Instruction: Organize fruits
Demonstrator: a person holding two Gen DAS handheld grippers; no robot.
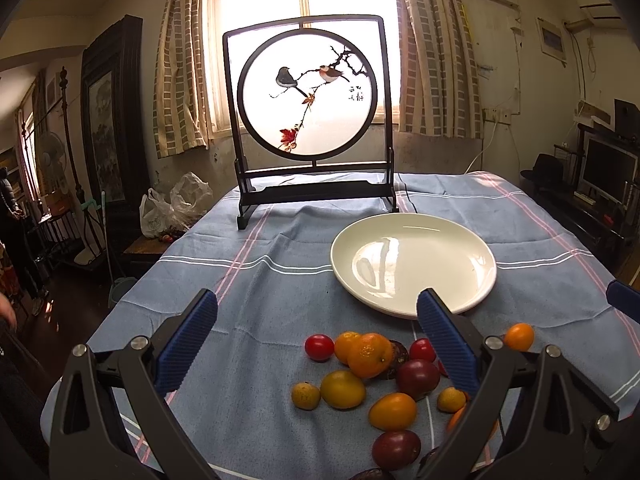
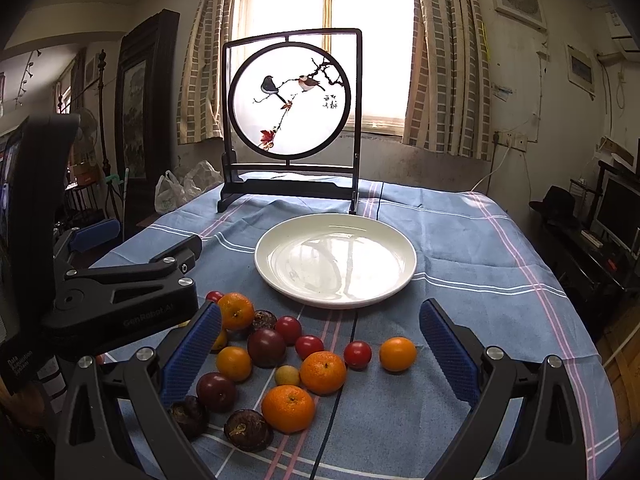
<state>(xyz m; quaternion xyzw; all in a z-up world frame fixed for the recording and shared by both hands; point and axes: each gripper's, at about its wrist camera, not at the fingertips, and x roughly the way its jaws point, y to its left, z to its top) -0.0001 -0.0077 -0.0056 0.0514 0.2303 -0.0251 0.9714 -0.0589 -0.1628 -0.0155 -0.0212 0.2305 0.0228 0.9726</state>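
Observation:
A pile of small fruits lies on the blue cloth: tangerines (image 2: 322,372), red cherry tomatoes (image 2: 357,354), dark plums (image 2: 266,347), yellow ones (image 1: 343,388) and brown wrinkled ones (image 2: 248,429). An empty white plate (image 2: 392,258) sits just beyond them; it also shows in the left wrist view (image 1: 476,252). My left gripper (image 1: 318,344) is open and empty, held above the pile's left part. My right gripper (image 2: 320,354) is open and empty above the pile's right part. The left gripper's body (image 2: 120,300) shows at the left of the right wrist view.
A dark-framed screen with a bird painting (image 2: 290,120) stands at the table's far edge behind the plate. The blue striped tablecloth (image 2: 480,264) covers the table. Plastic bags (image 1: 172,208) sit on a low stand off the left side. A monitor (image 1: 608,172) is at the right.

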